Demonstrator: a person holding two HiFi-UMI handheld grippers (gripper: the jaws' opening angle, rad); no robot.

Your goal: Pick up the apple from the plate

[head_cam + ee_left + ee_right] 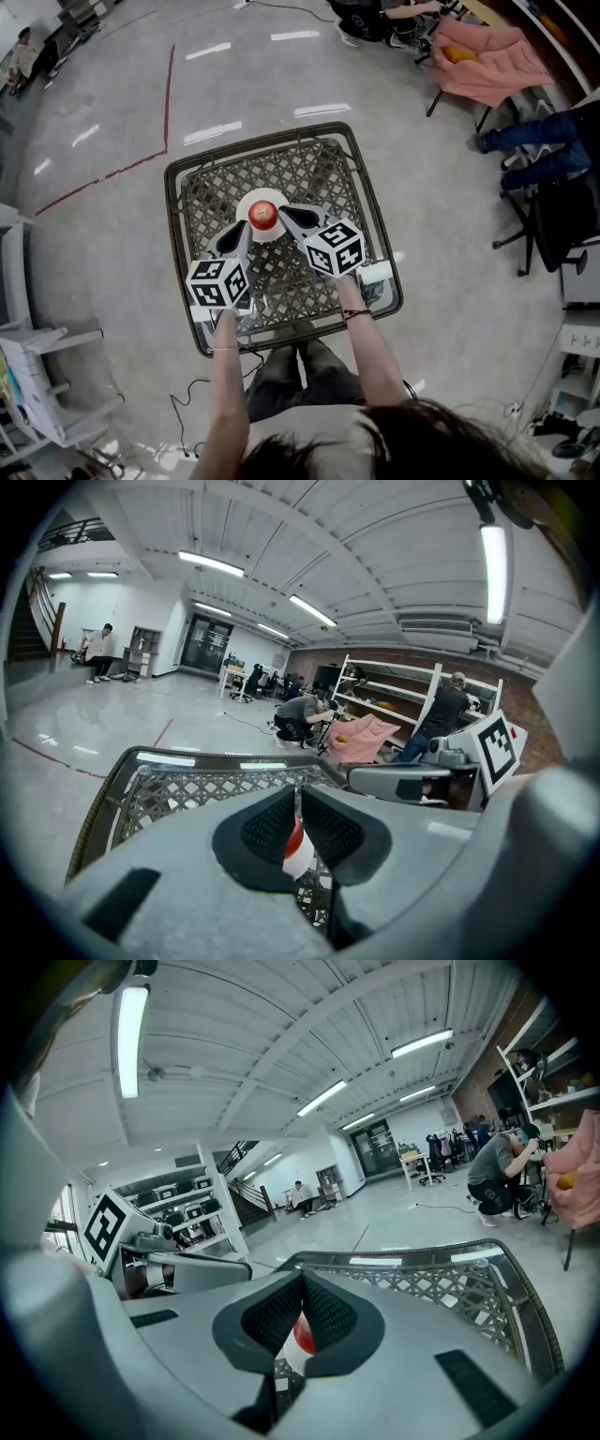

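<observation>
A red apple (264,216) sits on a small white plate (251,201) in the middle of a dark lattice-top table (174,199). My left gripper (244,228) hangs just near-left of the plate, jaws shut and empty. My right gripper (284,213) is close to the apple's right side, also shut with nothing in it. In the left gripper view the apple (294,839) and plate (301,862) show below the closed gripper (298,797). The right gripper view shows the apple (304,1336) under its closed gripper (302,1279), which hides most of it.
A white block (375,273) lies at the table's right edge. A chair draped in pink cloth (487,56) and a seated person's legs (539,150) are at the far right. White shelving (37,375) stands at the left. A red tape line (170,94) crosses the floor.
</observation>
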